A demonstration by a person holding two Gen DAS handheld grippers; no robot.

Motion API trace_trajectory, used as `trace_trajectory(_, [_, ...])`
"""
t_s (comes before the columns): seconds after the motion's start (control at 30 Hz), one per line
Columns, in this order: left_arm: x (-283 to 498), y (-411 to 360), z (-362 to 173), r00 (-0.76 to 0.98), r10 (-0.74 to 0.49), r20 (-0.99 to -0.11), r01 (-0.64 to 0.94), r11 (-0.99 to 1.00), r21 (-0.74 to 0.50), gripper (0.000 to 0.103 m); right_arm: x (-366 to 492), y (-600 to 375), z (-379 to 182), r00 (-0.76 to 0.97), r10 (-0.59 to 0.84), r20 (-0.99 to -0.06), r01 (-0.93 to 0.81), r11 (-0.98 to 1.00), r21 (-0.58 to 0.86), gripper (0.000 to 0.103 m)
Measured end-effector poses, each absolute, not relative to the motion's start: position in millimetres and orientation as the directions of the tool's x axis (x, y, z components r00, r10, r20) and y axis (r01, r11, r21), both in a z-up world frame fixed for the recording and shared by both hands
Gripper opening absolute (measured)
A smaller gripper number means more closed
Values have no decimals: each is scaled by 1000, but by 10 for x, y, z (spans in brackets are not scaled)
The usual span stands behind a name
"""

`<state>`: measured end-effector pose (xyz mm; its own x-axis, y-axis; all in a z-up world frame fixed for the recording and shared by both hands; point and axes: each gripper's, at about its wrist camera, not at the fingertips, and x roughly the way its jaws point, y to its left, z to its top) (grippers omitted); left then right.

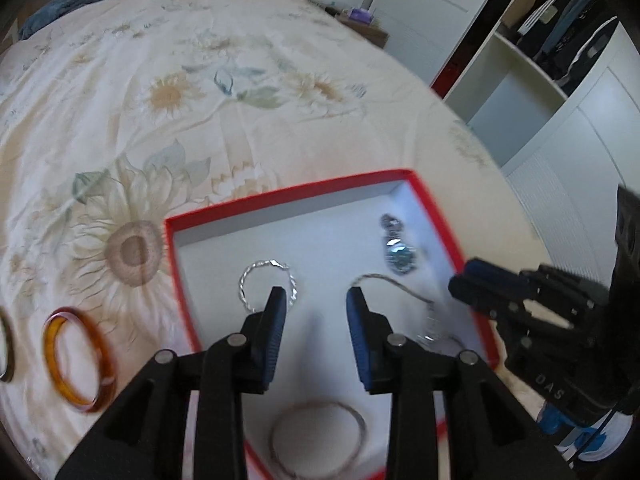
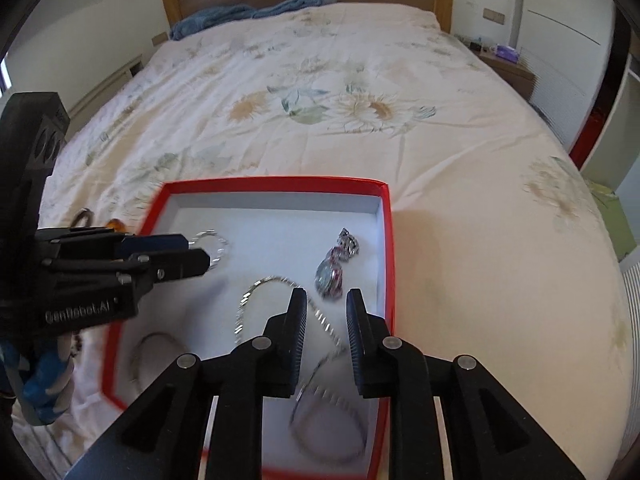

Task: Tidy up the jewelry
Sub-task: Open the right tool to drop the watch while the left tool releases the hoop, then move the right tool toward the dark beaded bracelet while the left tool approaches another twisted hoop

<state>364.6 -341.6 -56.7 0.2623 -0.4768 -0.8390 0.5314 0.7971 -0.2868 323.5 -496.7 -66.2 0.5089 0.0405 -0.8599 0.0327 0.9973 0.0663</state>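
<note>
Item: red box point(image 1: 180, 264), open, white-lined, on a flower-print bed point(image 1: 200, 80), centre to lower frame in both views. Contents: twisted silver ring point(image 1: 267, 286), thin bangle point(image 1: 318, 440), chain point(image 2: 280, 312), blue-stone pendant point(image 1: 400, 258).

Outstanding: amber bangle point(image 1: 80, 360) and a darker ring point(image 1: 6, 348), lower left of the left view, on the bed.

Left gripper point(image 1: 316, 312): jaws apart, empty, over the box. Right gripper point(image 2: 324, 316): jaws apart, empty, above the chain.

Handling advice: the amber bangle probably comes next; grip across its band, lift clear of the box wall, lower gently.

Writing: "GenRobot.AI" on the left gripper, "DAS" on the right.
</note>
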Motion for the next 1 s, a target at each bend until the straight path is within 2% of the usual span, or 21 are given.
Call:
trace_trajectory(0.2, [3211, -2888, 396, 408, -489, -771, 560, 801, -212, 30, 2686, -4753, -102, 564, 45, -824, 20, 997, 69, 22])
trace_trajectory(0.37, [2777, -2233, 1075, 531, -426, -733, 519, 847, -116, 30, 2103, -4393, 512, 640, 63, -766, -13, 997, 72, 29])
trace_trajectory(0.5, [2382, -1627, 1534, 608, -377, -699, 470, 880, -66, 29, 1707, -4098, 913, 688, 80, -721, -48, 997, 65, 30])
trace_trajectory(0.77, [1577, -556, 1942, 704, -307, -641, 383, 923, -21, 30, 1021, -3559, 1501, 754, 125, -645, -107, 992, 67, 33])
trace_trajectory(0.97, [1227, 43, 1932, 733, -286, -617, 321, 945, -56, 30, 685, -3160, 1687, 772, 165, -614, -159, 985, 64, 40])
trace_trajectory(1.0, [1213, 106, 1896, 736, -279, -617, 311, 949, -59, 33, 667, -3088, 1682, 770, 174, -614, -171, 983, 65, 40])
